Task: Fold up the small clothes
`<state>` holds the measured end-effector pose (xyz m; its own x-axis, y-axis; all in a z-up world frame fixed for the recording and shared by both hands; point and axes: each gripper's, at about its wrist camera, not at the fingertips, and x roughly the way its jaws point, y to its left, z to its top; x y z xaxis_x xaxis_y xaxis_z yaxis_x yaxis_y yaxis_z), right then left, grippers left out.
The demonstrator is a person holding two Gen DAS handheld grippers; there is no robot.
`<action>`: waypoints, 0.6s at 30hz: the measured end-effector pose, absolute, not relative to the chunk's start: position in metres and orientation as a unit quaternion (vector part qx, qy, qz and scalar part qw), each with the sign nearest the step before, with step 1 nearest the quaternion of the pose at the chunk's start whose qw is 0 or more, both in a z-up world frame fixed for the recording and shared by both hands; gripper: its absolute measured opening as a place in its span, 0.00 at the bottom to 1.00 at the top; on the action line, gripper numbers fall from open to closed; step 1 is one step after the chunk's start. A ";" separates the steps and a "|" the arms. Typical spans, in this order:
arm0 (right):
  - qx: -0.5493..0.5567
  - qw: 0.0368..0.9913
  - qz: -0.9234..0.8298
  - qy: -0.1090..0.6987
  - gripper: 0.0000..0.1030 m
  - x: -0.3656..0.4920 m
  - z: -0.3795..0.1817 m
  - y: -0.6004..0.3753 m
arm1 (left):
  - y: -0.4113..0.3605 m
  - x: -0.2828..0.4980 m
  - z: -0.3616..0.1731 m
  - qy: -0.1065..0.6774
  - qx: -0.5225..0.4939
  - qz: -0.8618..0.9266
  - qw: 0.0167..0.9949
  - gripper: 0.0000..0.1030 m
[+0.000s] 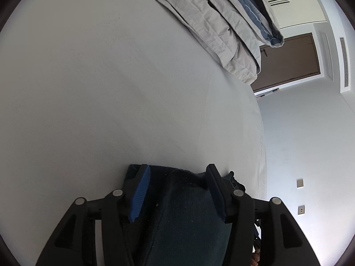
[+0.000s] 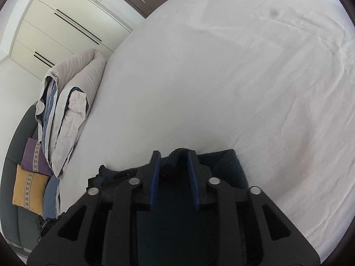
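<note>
A dark teal garment (image 1: 186, 210) lies on the white bed sheet (image 1: 111, 88), bunched under both grippers. In the left wrist view my left gripper (image 1: 177, 168) stands with its jaws apart. A raised fold of the cloth runs between the blue pads (image 1: 139, 195), which do not pinch it. In the right wrist view my right gripper (image 2: 174, 153) is also open. A ridge of the same garment (image 2: 228, 166) sits loosely between its pads (image 2: 155, 177). The cloth spreads out to both sides on the sheet (image 2: 221, 77).
A folded grey and blue duvet (image 1: 210, 22) (image 2: 73, 110) lies along the bed's edge. Beyond it are a yellow cushion (image 2: 28, 190) and a purple cushion (image 2: 33, 157) on a dark sofa, a cream wardrobe (image 2: 55, 22) and a brown door (image 1: 292, 59).
</note>
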<state>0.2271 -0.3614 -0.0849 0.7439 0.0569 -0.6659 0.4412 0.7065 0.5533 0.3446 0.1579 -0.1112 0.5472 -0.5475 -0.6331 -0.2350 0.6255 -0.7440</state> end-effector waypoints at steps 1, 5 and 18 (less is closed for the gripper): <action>0.368 0.862 -0.119 0.326 0.60 0.222 -0.081 -0.362 | 0.160 0.339 -0.105 0.460 -0.418 -0.101 0.777 0.58; 0.349 0.874 -0.118 0.318 0.60 0.208 -0.065 -0.355 | 0.161 0.311 -0.075 0.434 -0.393 -0.111 0.803 0.59; 0.161 0.899 -0.121 0.390 0.59 0.155 -0.069 -0.264 | 0.121 0.206 -0.087 0.459 -0.237 -0.107 0.849 0.59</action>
<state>0.1547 -0.2640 -0.0694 0.6668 -0.0912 -0.7397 0.3424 0.9190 0.1953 0.2061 0.1209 -0.0866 0.5549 -0.4005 -0.7291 -0.0356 0.8642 -0.5018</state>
